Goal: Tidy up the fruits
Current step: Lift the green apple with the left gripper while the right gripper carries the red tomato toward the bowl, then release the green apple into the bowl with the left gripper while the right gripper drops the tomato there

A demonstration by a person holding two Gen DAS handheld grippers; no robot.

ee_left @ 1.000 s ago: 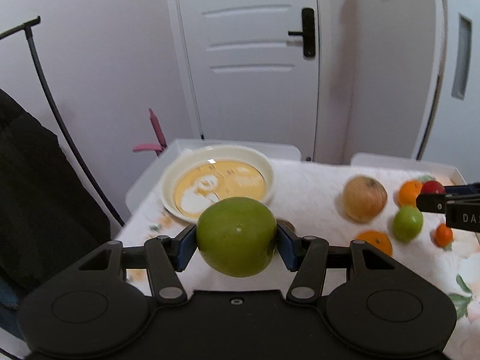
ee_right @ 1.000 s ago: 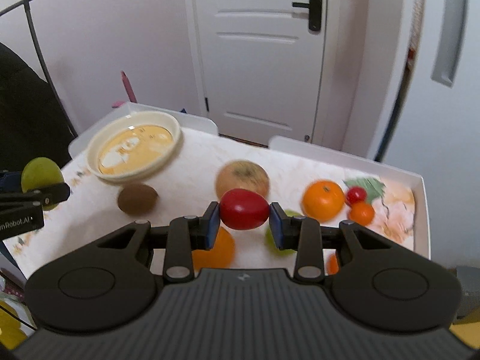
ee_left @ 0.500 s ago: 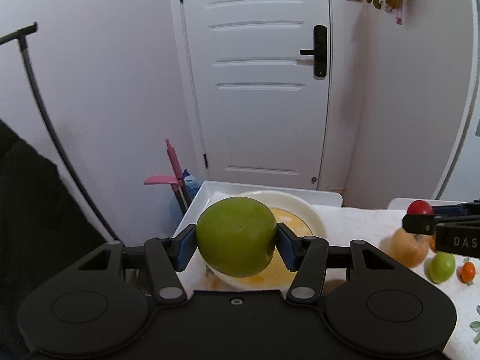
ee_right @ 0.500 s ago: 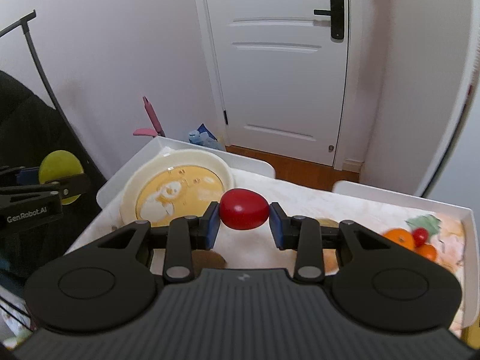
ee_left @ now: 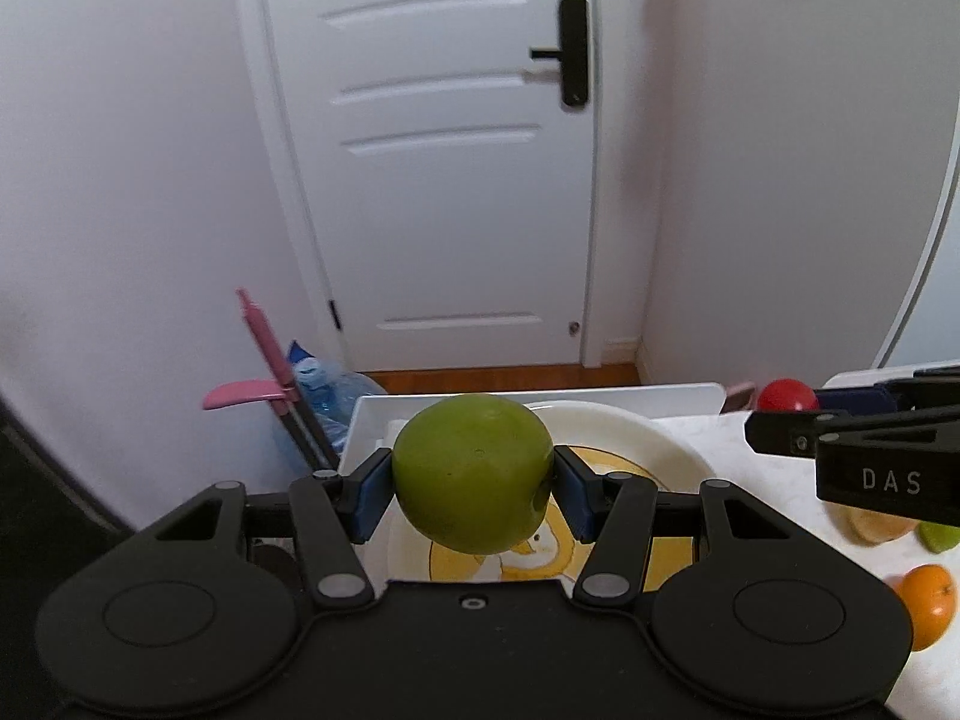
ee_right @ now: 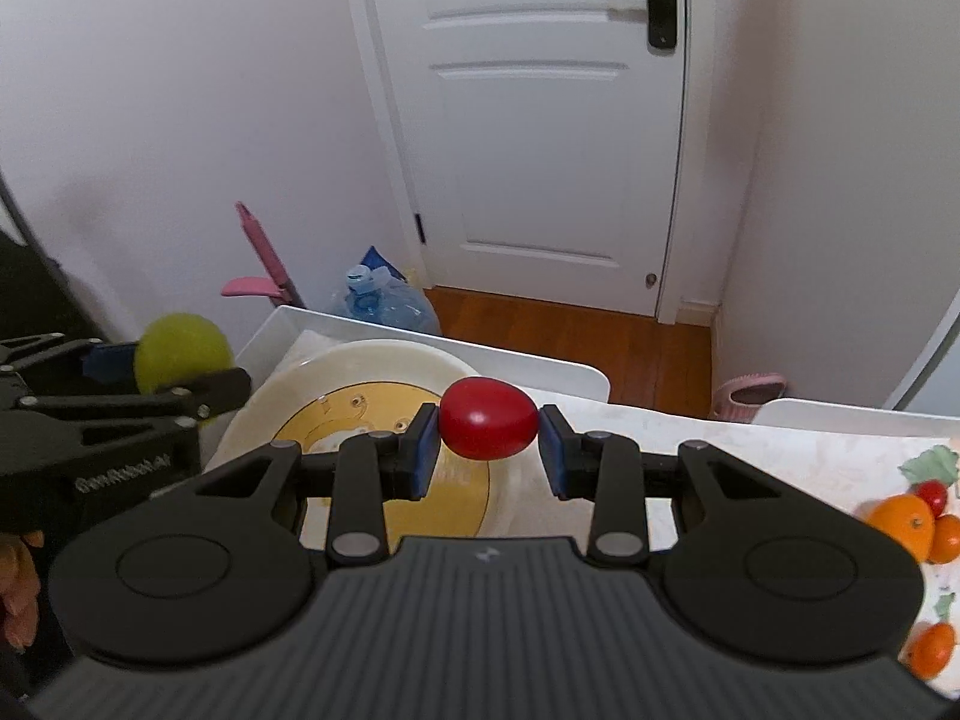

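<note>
My left gripper is shut on a green apple and holds it above the near part of a cream plate with a yellow centre. My right gripper is shut on a red oval fruit and holds it above the same plate. In the left wrist view the right gripper and its red fruit show at the right. In the right wrist view the left gripper with the green apple shows at the left.
Oranges, a small red fruit, a tan fruit and a green fruit lie on the floral tablecloth to the right. A water bottle and pink tool stand beyond the table, before a white door.
Both grippers moved left and forward with their fruits, now over the plate. The right gripper has come closer to the left one.
</note>
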